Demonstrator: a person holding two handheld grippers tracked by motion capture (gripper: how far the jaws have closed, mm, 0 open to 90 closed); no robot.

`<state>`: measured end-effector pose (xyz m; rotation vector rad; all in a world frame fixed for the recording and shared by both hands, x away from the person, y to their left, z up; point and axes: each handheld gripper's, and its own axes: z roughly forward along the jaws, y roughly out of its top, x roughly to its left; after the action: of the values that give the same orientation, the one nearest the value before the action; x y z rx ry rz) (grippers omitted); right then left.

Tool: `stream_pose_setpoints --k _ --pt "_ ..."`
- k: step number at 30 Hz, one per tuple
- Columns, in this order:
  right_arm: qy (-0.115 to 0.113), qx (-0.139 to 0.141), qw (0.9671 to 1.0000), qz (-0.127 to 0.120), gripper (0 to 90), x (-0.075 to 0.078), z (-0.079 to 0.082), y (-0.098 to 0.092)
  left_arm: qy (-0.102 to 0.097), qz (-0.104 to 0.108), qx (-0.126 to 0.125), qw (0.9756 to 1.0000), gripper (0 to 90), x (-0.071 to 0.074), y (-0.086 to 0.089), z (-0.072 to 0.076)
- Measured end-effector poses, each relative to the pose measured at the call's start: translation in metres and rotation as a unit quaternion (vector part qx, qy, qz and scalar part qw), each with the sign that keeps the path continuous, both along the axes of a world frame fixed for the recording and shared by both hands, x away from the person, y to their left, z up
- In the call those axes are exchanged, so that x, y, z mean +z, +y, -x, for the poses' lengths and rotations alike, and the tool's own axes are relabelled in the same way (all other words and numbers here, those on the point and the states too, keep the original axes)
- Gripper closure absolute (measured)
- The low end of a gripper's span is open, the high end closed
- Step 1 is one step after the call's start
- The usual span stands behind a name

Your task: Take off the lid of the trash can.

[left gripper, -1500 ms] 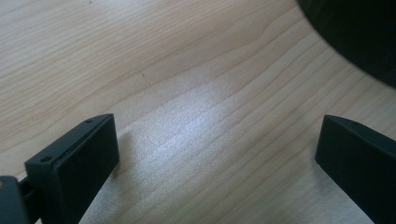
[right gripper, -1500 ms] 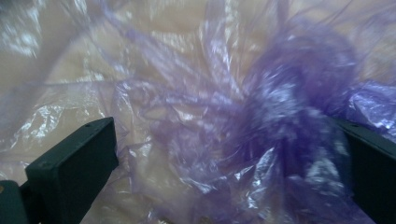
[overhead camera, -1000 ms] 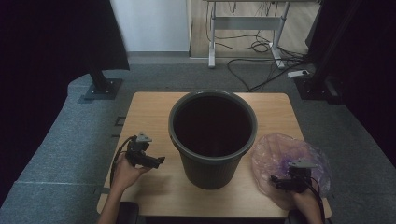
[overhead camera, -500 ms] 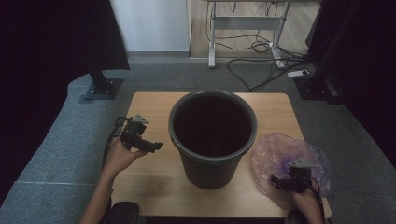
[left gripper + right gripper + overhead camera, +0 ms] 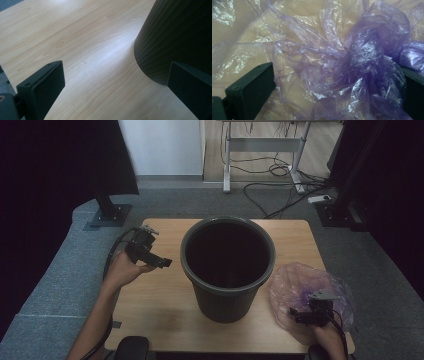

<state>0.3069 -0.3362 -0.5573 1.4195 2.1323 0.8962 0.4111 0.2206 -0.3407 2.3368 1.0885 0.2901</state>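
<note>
Two grippers wide open, holding nothing. Right gripper (image 5: pixel 300 315) straddles the crumpled purple bag (image 5: pixel 352 72) at the surface's near right corner; contact unclear. Close on the thick bunch, not loose film. Left gripper (image 5: pixel 161 261) waits beside the bin (image 5: pixel 227 270), mid-surface.

**Bin blocks the table's centre**

A tall dark bin (image 5: pixel 228 265) stands mid-table (image 5: pixel 150 320), walling the left side from the right. Bare wood lies open left of it. A crumpled purple bag (image 5: pixel 310 285) covers the right front corner.
</note>
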Motion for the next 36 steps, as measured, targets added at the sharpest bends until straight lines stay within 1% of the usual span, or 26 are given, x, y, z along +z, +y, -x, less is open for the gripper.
stream_pose_setpoints --k 6,11,15,18,22,25,27,31,34,36 --pt "0.000 0.001 1.0000 -0.001 0.0 0.000 0.000 0.000 0.026 -0.012 0.002 0.9996 1.3 0.017 -0.005 -0.009" --pt "0.000 0.004 1.0000 -0.002 0.0 0.000 0.000 0.001 0.040 -0.026 0.002 0.9989 1.9 0.033 -0.009 -0.014" --pt "0.001 0.006 1.0000 -0.002 0.0 0.000 0.000 0.001 0.049 -0.034 0.011 0.9981 2.9 0.048 -0.011 -0.019" --pt "0.001 0.008 1.0000 -0.001 0.0 0.000 0.000 0.001 0.066 -0.038 0.019 0.9969 4.3 0.058 -0.011 -0.023" --pt "0.000 0.008 1.0000 -0.002 0.0 0.000 0.000 0.001 0.083 -0.043 0.032 0.9951 4.8 0.073 -0.013 -0.028" --pt "0.000 0.008 1.0000 -0.001 0.0 0.000 0.000 0.001 0.084 -0.050 0.037 0.9945 5.6 0.085 -0.018 -0.032" --pt "0.000 0.009 1.0000 -0.001 0.0 0.000 0.000 0.001 0.081 -0.058 0.036 0.9943 5.8 0.093 -0.023 -0.033" --pt "0.000 0.010 1.0000 -0.001 0.0 0.000 0.000 0.001 0.080 -0.057 0.030 0.9947 7.9 0.108 -0.035 -0.036" --pt "0.000 0.011 0.9999 -0.001 0.0 0.000 0.000 0.001 0.082 -0.055 0.025 0.9948 12.7 0.116 -0.044 -0.038" --pt "0.000 0.012 0.9999 -0.001 0.0 0.000 0.000 0.001 0.084 -0.062 0.023 0.9943 14.1 0.118 -0.052 -0.039"
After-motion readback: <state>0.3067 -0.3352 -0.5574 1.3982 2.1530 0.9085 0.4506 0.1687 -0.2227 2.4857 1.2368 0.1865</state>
